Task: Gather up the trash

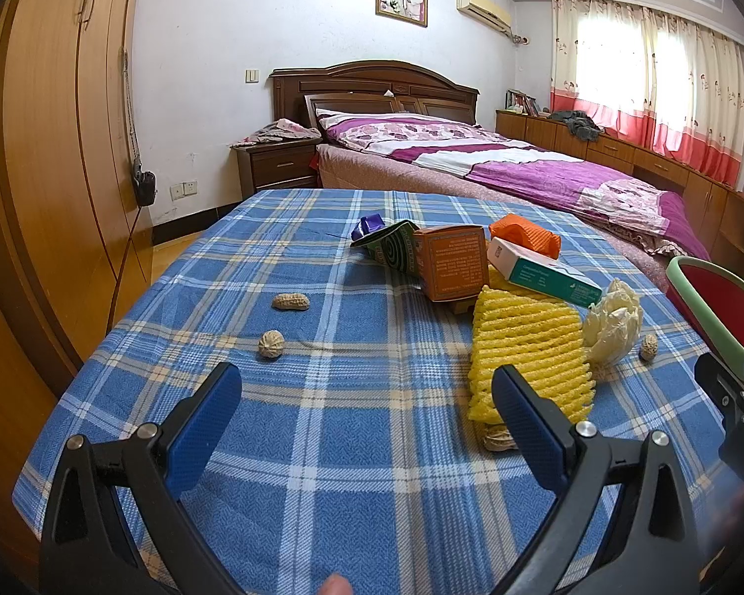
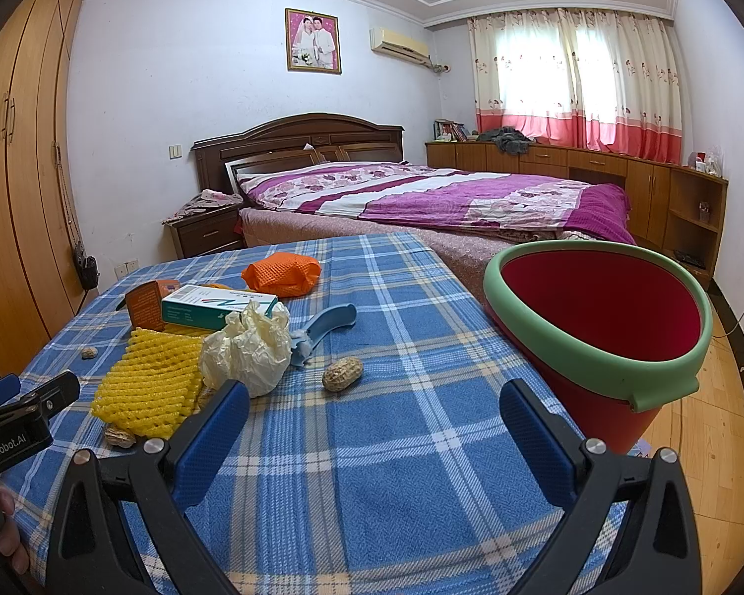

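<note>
Trash lies on a blue plaid tablecloth (image 1: 322,421): yellow foam netting (image 1: 526,347) (image 2: 149,382), a crumpled white wrapper (image 1: 612,329) (image 2: 248,347), an orange box (image 1: 454,263) (image 2: 146,300), a white-green carton (image 1: 540,272) (image 2: 213,307), orange netting (image 1: 523,235) (image 2: 282,272), a green carton (image 1: 392,248), a blue plastic piece (image 2: 322,327) and peanut shells (image 1: 291,301) (image 2: 342,373). A red bucket with a green rim (image 2: 605,332) (image 1: 714,307) stands at the table's right edge. My left gripper (image 1: 367,382) is open, just left of the yellow netting. My right gripper (image 2: 374,401) is open, nothing between its fingers.
Behind the table stands a bed (image 2: 421,193) with a purple quilt, with a nightstand (image 1: 280,163) to its left. A wooden wardrobe (image 1: 49,148) lines the left wall. Low cabinets (image 2: 620,178) run under the curtained window. Wooden floor (image 2: 709,421) shows at the right.
</note>
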A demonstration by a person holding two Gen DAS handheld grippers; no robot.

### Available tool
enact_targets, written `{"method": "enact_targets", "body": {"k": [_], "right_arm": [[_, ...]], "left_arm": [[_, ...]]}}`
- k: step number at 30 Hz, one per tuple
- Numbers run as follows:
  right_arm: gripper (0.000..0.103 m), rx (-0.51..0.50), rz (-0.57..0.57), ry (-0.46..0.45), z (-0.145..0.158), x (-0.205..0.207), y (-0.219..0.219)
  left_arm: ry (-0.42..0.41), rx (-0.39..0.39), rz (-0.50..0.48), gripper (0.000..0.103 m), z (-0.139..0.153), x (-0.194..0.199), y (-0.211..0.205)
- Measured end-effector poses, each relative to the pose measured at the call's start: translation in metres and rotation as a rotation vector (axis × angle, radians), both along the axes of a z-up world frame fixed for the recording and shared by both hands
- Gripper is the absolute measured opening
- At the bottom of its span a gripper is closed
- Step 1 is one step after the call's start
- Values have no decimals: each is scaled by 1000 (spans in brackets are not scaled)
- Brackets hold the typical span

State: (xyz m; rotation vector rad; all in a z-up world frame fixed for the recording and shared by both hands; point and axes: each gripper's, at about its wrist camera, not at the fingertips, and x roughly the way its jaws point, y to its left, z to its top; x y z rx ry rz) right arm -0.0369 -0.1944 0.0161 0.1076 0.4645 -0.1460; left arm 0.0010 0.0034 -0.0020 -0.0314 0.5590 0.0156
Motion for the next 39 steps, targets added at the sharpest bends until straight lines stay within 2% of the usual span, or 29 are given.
{"method": "enact_targets", "body": {"k": [39], "right_arm": [[103, 11, 1, 6, 0, 1, 3]], "left_arm": [[17, 7, 0, 100, 0, 1, -1]]}}
